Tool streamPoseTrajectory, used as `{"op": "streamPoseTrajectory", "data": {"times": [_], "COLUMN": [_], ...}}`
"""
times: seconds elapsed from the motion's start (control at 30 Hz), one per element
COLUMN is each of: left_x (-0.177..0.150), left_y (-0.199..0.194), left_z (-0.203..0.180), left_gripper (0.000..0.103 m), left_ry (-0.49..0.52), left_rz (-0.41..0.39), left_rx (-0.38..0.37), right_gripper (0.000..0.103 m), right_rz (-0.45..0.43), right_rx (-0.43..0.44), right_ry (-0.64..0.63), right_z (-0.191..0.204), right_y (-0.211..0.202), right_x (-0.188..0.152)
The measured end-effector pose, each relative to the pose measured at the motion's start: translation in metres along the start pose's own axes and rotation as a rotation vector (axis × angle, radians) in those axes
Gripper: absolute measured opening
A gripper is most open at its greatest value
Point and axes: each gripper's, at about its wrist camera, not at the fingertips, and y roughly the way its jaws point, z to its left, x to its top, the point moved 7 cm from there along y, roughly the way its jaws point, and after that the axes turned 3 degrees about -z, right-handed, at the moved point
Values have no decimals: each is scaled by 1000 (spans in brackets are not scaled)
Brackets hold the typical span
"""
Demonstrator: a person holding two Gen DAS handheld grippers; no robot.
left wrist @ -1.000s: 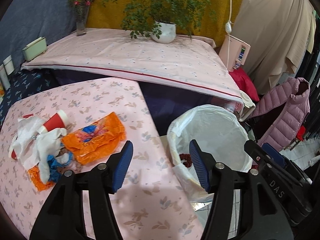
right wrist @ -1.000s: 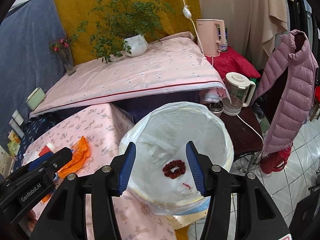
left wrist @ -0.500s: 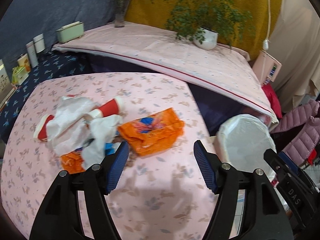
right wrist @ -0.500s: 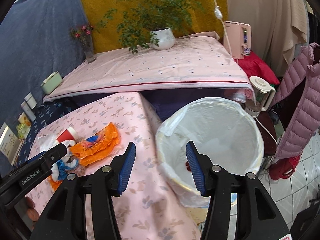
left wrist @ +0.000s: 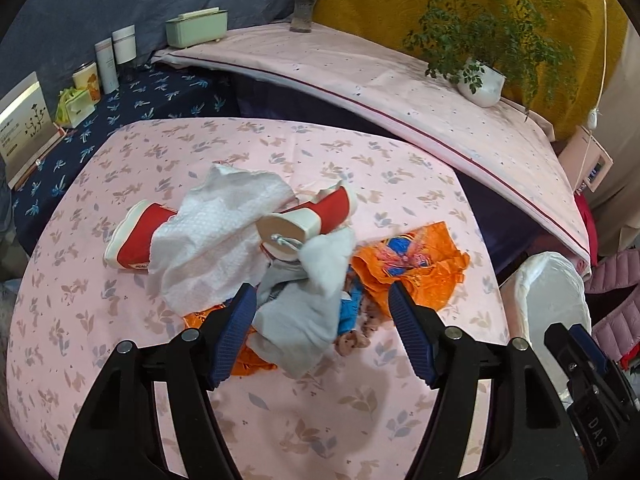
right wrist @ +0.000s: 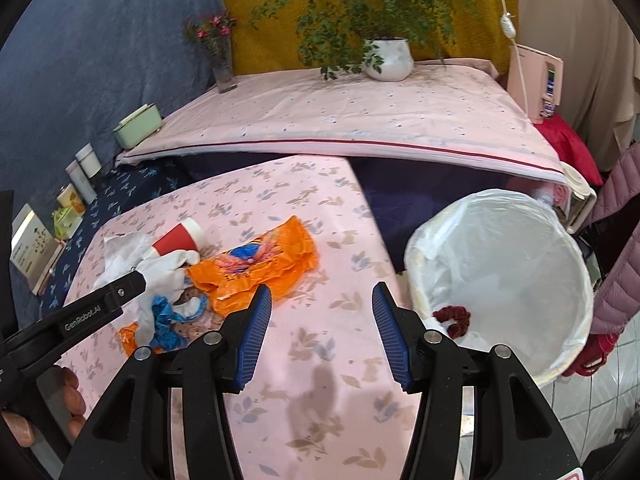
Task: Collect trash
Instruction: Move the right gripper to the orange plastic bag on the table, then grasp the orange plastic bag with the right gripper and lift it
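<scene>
While only a red scrunchie (right wrist: 451,317) sits in the bin (right wrist: 576,264), we've the trash pile (left wrist: 280,264) at 12 o'clock left, left gripper (left wrist: 322,330) and right gripper (right wrist: 322,332) both released, empty.

Legible markings:

- "GenRobot.AI", white lettering on the black arm of the left claw (right wrist: 102,304), as seen in the right wrist view.
- "DAS", white lettering on the black body of the right claw (left wrist: 598,438), at the lower right edge of the left wrist view.

The card (left wrist: 26,126) standing at the far left carries printed lines and a plant drawing; the characters are too small to read.
</scene>
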Motion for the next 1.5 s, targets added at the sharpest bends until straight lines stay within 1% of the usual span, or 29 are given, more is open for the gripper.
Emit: {"op": "streamPoseTrajectory", "data": {"times": [0.03,0.2,0.27,0.3,0.37,0.4,0.47,0.57,0.83,1.03,1.1,1.13,1.17,1.23,1.27,1.33,1.4,1.5], "left_x": [1,5,5,4,4,3,2,1,4,7,7,7,7,6,6,5,5,5], "left_y": [3,15,21,24,29,31,35,37,31,28,27,27,26,23,22,19,16,7], "left_z": [2,4,3,3,2,2,3,5,18,23,23,23,23,21,20,17,14,4], "left_gripper": [64,54,47,45,37,35,21,9,7,7,7,7,7,7,7,7,7,7], "left_ry": [-2,0,6,5,7,7,5,4,-11,-11,-8,-7,-5,1,3,4,7,20], "left_rz": [4,28,43,49,60,66,73,78,56,49,49,49,48,45,43,40,36,24], "left_rx": [0,-23,-32,-36,-47,-51,-62,-72,-70,-68,-68,-68,-67,-66,-68,-68,-72,-81], "right_gripper": [51,51,51,51,51,51,51,51,51,51,46,34,23,18,8,7,0,1], "right_rz": [8,45,57,63,73,78,84,95,119,161,177,187,196,194,192,178,165,126], "right_rx": [7,52,57,59,60,62,64,65,80,87,85,86,88,91,96,98,106,104], "right_ry": [-4,-6,-10,-10,-9,-9,-8,-13,-35,-37,-44,-48,-52,-49,-49,-45,-42,-37], "right_z": [4,22,29,31,35,38,41,46,65,74,75,76,76,75,74,71,67,59], "right_y": [4,24,32,36,43,47,53,62,87,111,117,120,122,122,121,115,108,92], "right_x": [-1,-6,-8,-9,-10,-11,-11,-12,-12,-18,-21,-23,-24,-26,-27,-26,-23,-15]}}
